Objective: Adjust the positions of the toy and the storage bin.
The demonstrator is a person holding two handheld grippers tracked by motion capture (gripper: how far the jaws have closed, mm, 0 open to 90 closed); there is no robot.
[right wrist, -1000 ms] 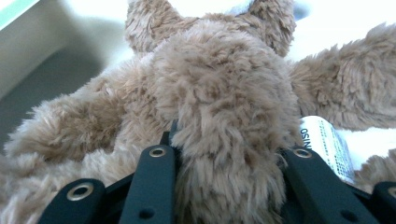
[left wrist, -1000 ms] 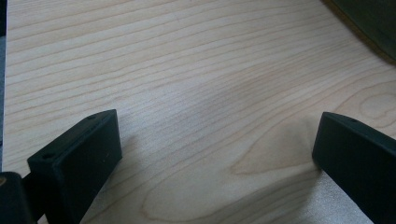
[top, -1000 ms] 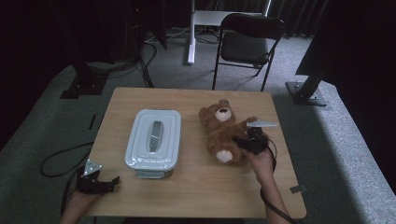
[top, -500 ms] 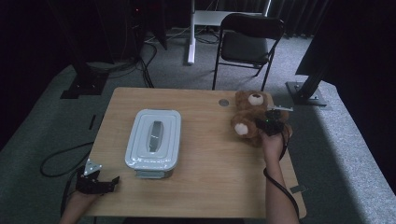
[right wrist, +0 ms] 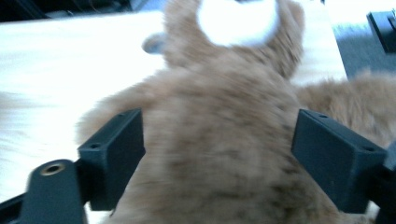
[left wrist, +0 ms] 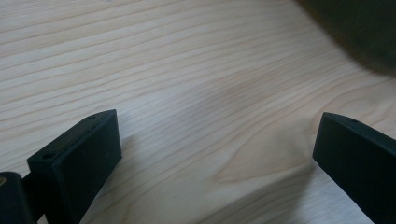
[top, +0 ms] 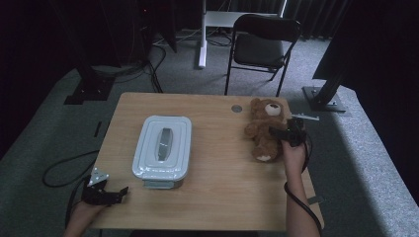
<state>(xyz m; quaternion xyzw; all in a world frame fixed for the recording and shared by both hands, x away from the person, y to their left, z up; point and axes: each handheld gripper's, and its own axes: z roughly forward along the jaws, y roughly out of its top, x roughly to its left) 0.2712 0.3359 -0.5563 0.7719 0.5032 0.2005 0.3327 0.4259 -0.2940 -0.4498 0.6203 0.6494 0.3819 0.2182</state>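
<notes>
At 3 o'clock on the woodgrain table (top: pixel 212 207) | fuzzy brown teddy bear (top: pixel 264 129) lies flat | right gripper (top: pixel 281 133) jaws just spread wide, flanking its plush belly, released | left gripper (top: pixel 116 193) at 8 o'clock, jaws apart over bare wood | rounded pale lidded box (top: pixel 163 153) at 9

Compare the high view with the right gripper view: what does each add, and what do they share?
High view alone: the whole table, the white lidded box, the black chair behind, and the left tool resting open at the near left corner. Right gripper view alone: close up, the brown fur between the two black jaws, which have just been opening and now stand wide apart. Both: the teddy bear lying near the table's far right edge, with the right tool at it.
</notes>
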